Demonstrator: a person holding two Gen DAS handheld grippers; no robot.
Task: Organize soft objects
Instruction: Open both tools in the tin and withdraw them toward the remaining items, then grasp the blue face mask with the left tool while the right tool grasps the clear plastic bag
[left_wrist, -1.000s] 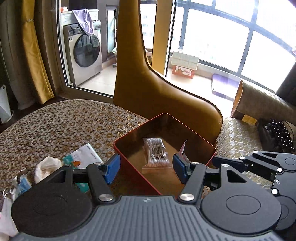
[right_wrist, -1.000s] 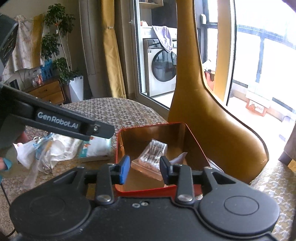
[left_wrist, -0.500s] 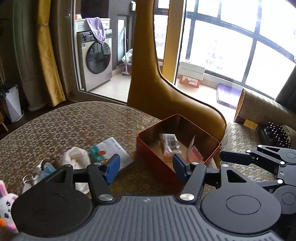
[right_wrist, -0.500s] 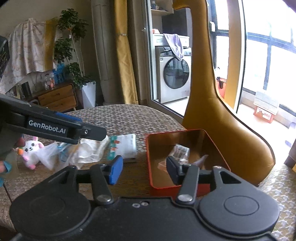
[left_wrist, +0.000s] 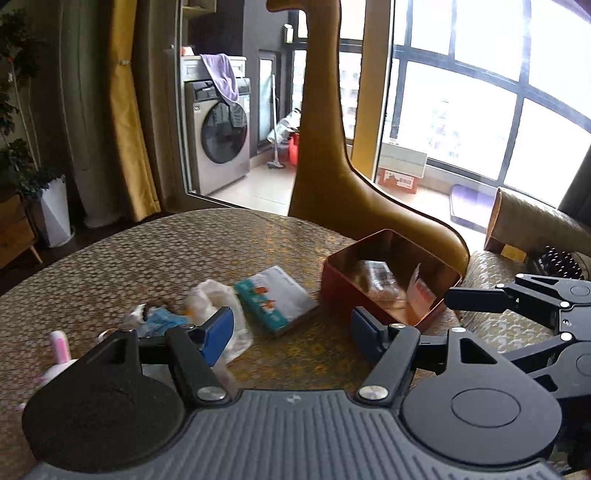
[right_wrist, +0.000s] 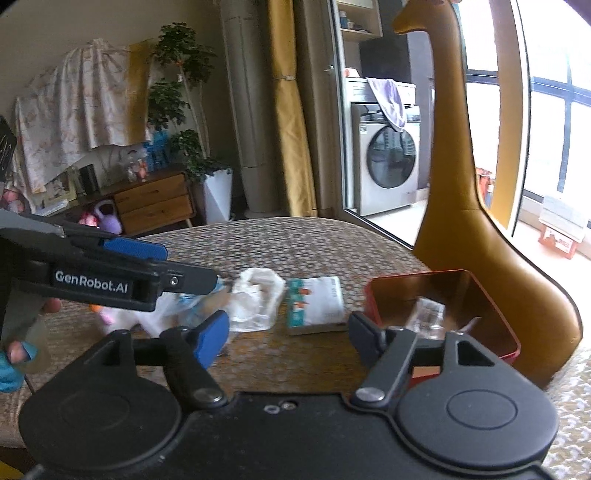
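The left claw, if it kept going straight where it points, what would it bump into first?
Probably the tissue pack on the table: it lies just ahead of the open, empty left claw. Depth is unclear.

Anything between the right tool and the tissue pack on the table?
Nothing visible. The right tool is open and empty, and the tissue pack lies just ahead of it on bare tablecloth, left of the red tin.

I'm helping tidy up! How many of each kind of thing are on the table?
Red tin: 1
Cotton swab packet, in the tin: 1
Small sachet, in the tin: 1
Tissue pack: 1
Crumpled white bag: 1
Blue bagged item: 1
Plush bunny: 1
Total: 7
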